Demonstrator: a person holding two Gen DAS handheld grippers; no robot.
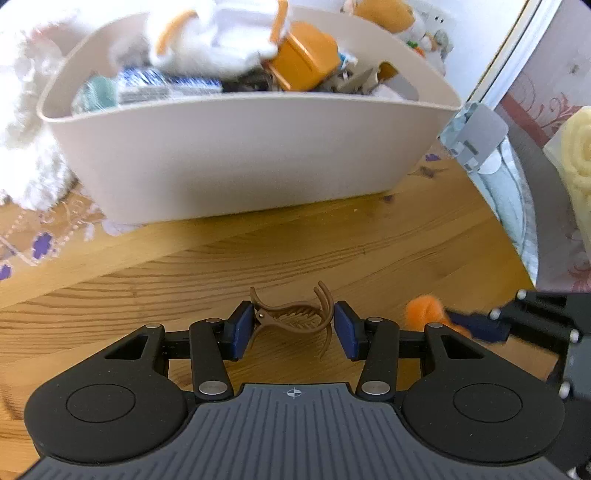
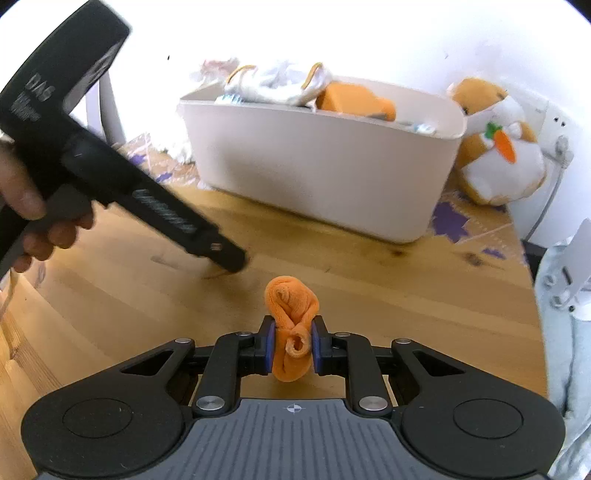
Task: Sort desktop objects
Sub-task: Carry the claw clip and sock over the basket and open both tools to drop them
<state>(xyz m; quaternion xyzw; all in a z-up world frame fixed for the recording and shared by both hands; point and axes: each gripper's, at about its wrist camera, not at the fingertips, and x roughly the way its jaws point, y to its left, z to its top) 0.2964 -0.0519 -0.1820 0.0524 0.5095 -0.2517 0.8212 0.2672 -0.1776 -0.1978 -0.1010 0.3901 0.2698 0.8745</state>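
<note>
1. My left gripper (image 1: 293, 330) clamps a brown claw hair clip (image 1: 291, 319) between its blue pads (image 1: 240, 330). The jaws stand about half closed, the clip spanning the gap with its hinge end against the left pad and its curved teeth against the right.
2. The clip sits just above the wooden table (image 1: 258, 258); I cannot tell whether it touches the surface.
3. My right gripper (image 2: 293, 345) is nearly closed, squeezing a rolled orange cloth (image 2: 291, 325). The roll stands upright between the pads, its upper fold bulging above them.
4. From the left wrist view, the orange cloth shows at the right edge, pinched in the other gripper's dark fingers.
5. From the right wrist view, the left gripper's black body angles down from the upper left, held by a hand (image 2: 29, 206). Its tip is near the table, left of and beyond the cloth.
6. A beige plastic bin (image 1: 240, 158) stands on the table ahead of both grippers. It is piled with things: a white cloth with orange trim (image 1: 221, 33), an orange box-like item (image 1: 303, 59), and a blue-and-white package (image 1: 162, 85). The rest is blurred.
7. A white and orange plush toy with a carrot patch (image 2: 495, 147) sits right of the bin, against the wall.
8. A clear mat with purple flower prints (image 2: 454, 218) lies under the bin at the table's far side.
</note>
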